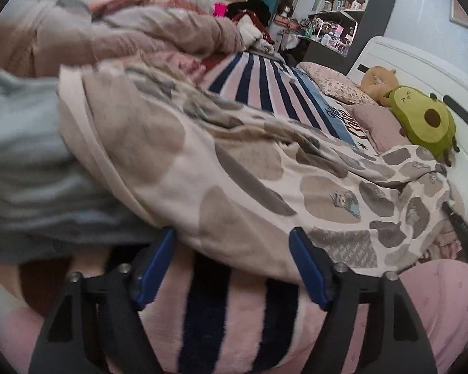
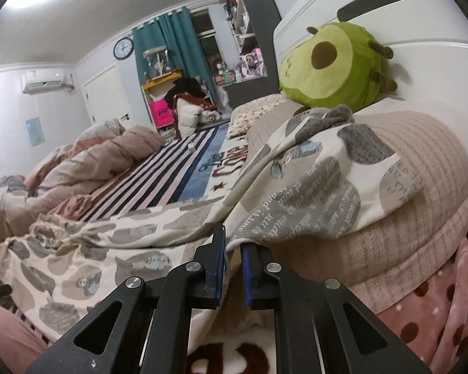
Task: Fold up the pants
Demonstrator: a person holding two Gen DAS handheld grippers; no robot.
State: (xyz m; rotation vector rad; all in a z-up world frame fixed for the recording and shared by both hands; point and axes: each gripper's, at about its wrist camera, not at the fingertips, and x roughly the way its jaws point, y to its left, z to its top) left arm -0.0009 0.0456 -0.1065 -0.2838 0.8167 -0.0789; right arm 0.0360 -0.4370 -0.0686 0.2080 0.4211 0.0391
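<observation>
While the cream cotton pants with grey and beige patches (image 1: 249,171) lie spread across the pink, navy-striped fleece blanket (image 1: 234,305), the left gripper (image 1: 234,265) gapes wide at their edge, and the right gripper (image 2: 232,258) pinches their hem.

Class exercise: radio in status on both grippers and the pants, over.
Left hand-held gripper open at waistband end. Right hand-held gripper nearly shut on patterned pants. Pants spread across bed, unfolded. Avocado plush beside far end.

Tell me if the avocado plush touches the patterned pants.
Touching. Right wrist view shows the pants leg end bunched against the avocado plush base.
</observation>
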